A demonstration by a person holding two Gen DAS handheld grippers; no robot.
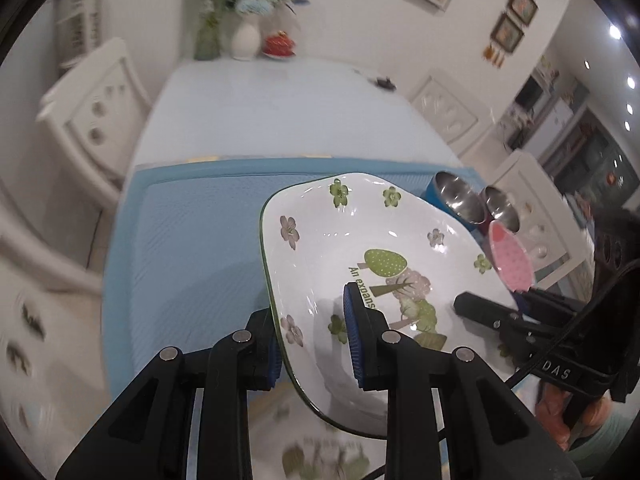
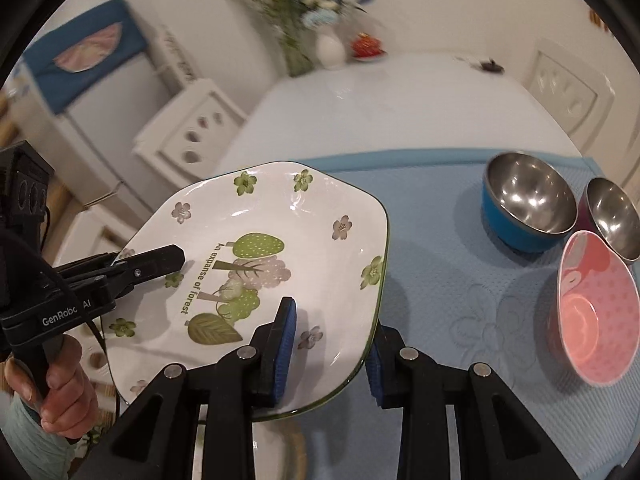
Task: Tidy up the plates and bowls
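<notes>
Basically both grippers clamp one plate (image 2: 256, 264), white, squarish, green rim, tree print and flower dots, held tilted above the blue mat (image 2: 460, 304) on the counter (image 2: 400, 112). Left gripper (image 1: 314, 344): fingers (image 1: 356, 344) pinched on the plate's rim at its 7 o'clock edge in the left wrist view, one blue pad above the plate face, one beneath. Right gripper (image 2: 332, 352): fingers (image 2: 284, 344) pinched on the rim at 5 o'clock in the right wrist view, one pad on the face, the other under the edge. In the right wrist view the left gripper comes in from 9 o'clock with a hand (image 2: 64, 384) on its handle. Second printed plate (image 1: 320, 456), blurred, lies below the held one at 6 o'clock. Bowls sit on the mat at 2 to 3 o'clock of the plate: blue steel-lined bowl (image 2: 524, 204), dark steel-lined bowl (image 2: 612, 216) touching beside it, pink dotted bowl (image 2: 596, 312) nearest the camera, tilted. Far end of counter at 12 o'clock: white vase (image 2: 330, 50) with flowers, red item (image 2: 366, 46) just beside it. White chairs (image 1: 96, 120) flank the counter
</notes>
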